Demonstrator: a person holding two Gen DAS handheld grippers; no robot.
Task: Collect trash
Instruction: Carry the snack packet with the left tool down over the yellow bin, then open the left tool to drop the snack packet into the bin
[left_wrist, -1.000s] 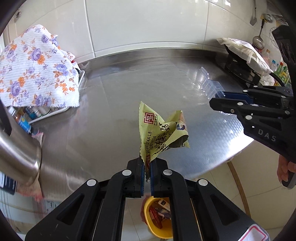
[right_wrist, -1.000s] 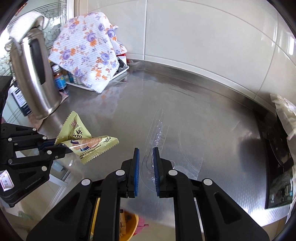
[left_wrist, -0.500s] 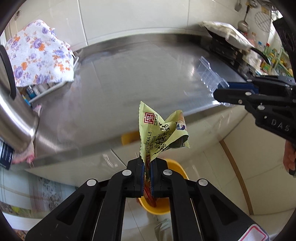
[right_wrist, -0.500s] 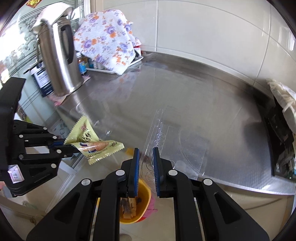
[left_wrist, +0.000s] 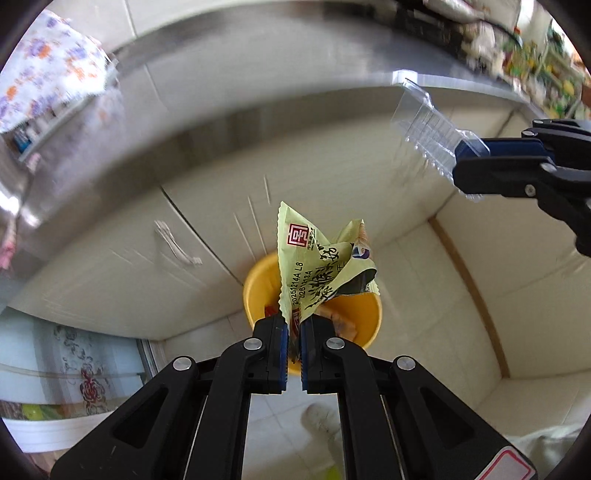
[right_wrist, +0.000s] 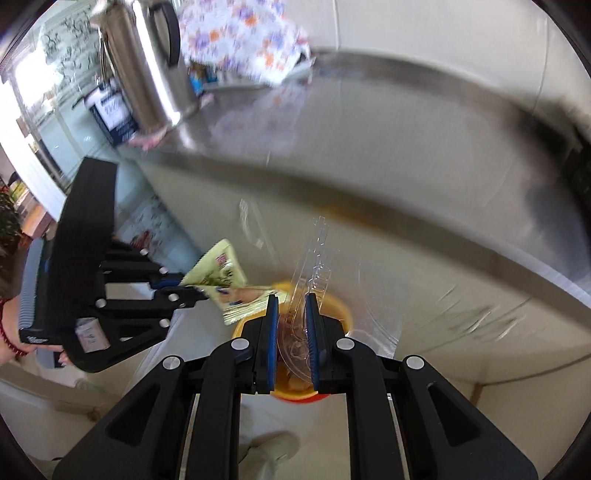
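My left gripper is shut on a crumpled yellow-green snack wrapper and holds it right above a yellow trash bin on the floor. The bin holds some trash. My right gripper is shut on a clear plastic tray, also above the bin. In the left wrist view the right gripper is at the upper right with the tray. In the right wrist view the left gripper with the wrapper is at the left.
The steel counter edge runs above white cabinet doors. A steel kettle and a floral cloth stand on the counter. A shoe is on the tiled floor below the bin.
Both grippers have dropped from over the counter to below its edge and tilted down. The wrapper and the tray are now over the yellow bin, which looks much closer.
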